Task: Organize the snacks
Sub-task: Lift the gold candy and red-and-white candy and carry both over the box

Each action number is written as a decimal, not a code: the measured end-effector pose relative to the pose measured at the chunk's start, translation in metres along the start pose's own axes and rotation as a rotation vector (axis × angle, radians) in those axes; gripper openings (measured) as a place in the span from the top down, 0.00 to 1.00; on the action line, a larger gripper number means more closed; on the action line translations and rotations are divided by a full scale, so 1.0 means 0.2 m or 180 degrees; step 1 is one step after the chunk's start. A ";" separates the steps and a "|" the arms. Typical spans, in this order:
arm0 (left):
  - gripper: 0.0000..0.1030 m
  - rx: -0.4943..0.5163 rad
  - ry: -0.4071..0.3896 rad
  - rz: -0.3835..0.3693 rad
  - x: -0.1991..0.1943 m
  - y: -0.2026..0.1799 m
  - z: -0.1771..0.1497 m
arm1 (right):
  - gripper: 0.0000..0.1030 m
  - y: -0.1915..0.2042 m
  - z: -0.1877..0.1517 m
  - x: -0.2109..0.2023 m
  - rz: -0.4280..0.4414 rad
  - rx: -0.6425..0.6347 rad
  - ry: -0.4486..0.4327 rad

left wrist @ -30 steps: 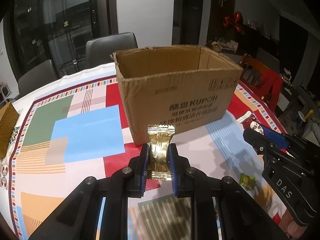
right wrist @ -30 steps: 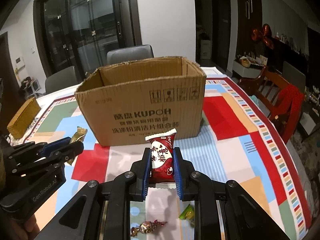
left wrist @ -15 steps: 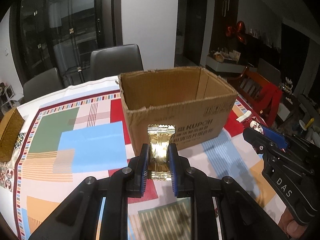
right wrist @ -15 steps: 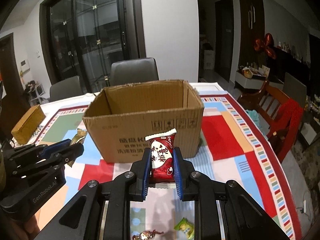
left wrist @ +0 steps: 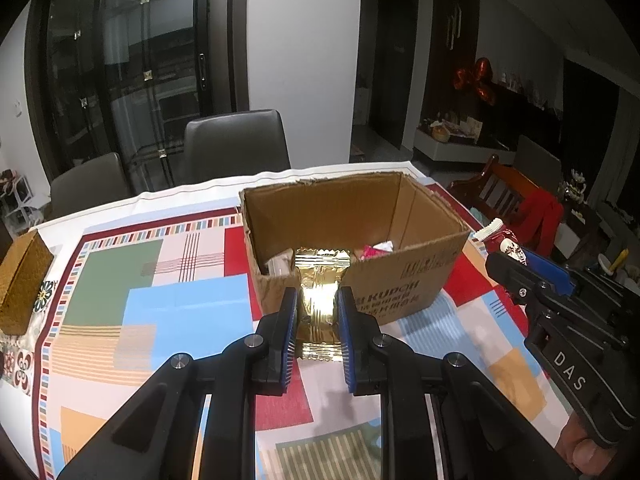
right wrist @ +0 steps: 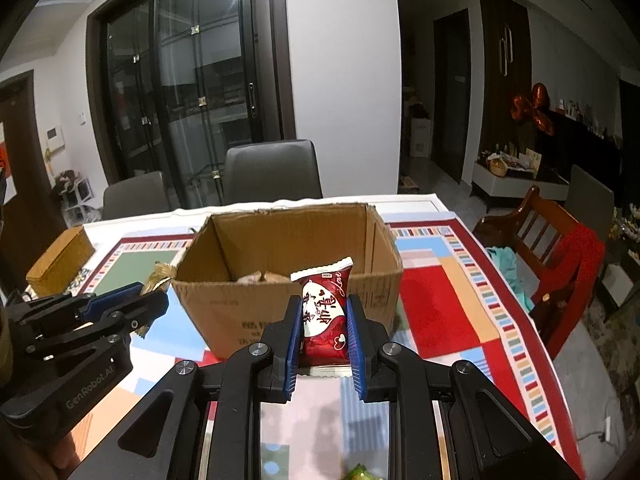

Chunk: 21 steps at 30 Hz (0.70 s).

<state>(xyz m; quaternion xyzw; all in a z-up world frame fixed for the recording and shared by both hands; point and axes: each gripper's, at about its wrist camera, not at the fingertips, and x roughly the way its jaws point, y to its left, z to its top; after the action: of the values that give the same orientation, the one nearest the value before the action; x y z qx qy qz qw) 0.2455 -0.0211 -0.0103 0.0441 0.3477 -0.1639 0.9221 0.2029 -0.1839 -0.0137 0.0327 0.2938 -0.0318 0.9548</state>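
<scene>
- A crinkled gold foil packet [left wrist: 320,300] with serrated ends is held upright in the left gripper [left wrist: 319,320], its jaws clamped narrow.
- A glossy red wrapper [right wrist: 325,316] is pinched likewise by the right gripper [right wrist: 323,328].
- At 12 o'clock of both, an open corrugated cardboard box [left wrist: 400,288] is seen on the patterned bench [left wrist: 180,304].

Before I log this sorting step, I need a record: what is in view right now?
gold snack: one, gold, clamped in the left tool
red snack: one, red and white, clamped in the right tool
cardboard box: one, brown, open, mid-table, a few packets inside
tablecloth: one, multicoloured patchwork
woven box: one, tan, the table's left edge
chairs: two, grey, behind the table
left tool: shut
right tool: shut
</scene>
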 end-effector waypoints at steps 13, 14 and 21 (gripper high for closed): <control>0.80 -0.0037 -0.0084 0.0009 0.02 0.01 0.10 | 0.78 -0.02 0.12 0.02 0.0030 -0.0031 -0.0113; 0.80 -0.0035 -0.0083 0.0013 0.03 0.01 0.11 | 0.78 -0.02 0.13 0.03 0.0035 -0.0025 -0.0116; 0.80 -0.0021 -0.0100 0.0035 0.06 0.00 0.16 | 0.78 -0.05 0.18 0.06 0.0057 -0.0014 -0.0149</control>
<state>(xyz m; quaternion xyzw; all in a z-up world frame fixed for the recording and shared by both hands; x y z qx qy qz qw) 0.2740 -0.0299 0.0069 0.0403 0.3334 -0.1584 0.9285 0.2325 -0.1976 0.0087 0.0324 0.2712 -0.0234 0.9617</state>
